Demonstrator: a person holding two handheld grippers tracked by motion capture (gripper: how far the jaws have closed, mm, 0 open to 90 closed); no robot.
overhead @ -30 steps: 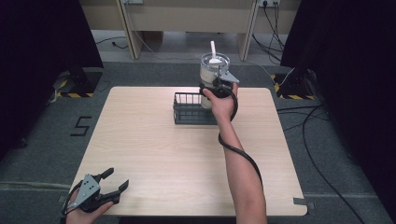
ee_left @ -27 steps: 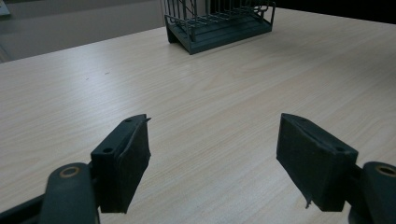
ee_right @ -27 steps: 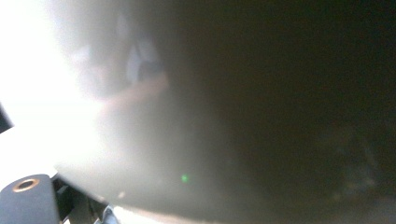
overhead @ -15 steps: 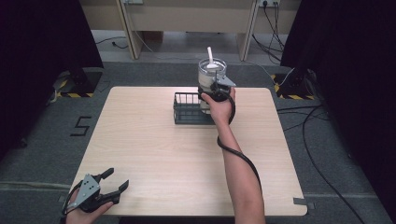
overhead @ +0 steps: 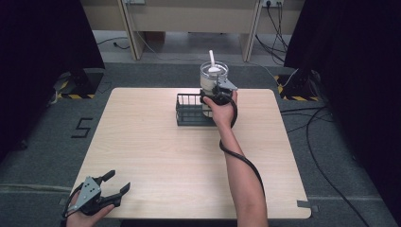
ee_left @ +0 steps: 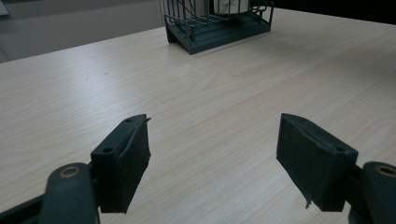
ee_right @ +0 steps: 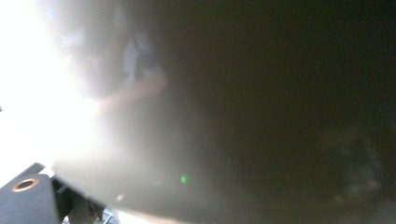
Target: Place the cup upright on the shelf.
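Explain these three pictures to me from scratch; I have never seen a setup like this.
A person sits at a pale wooden table holding a hand-operated two-jaw gripper in each hand. The high view looks down from above. The left gripper rests open at the near edge; its own camera looks along its black jaws toward a dark wire basket. The right gripper is at a clear plastic jar with a white stick inside, at the basket's right end. Its camera is pressed so close that the picture blurs, so its grip cannot be confirmed.

Grey carpet floor (overhead: 142,71), black curtains (overhead: 42,38) both sides, possibly wooden bench legs (overhead: 127,28) behind.
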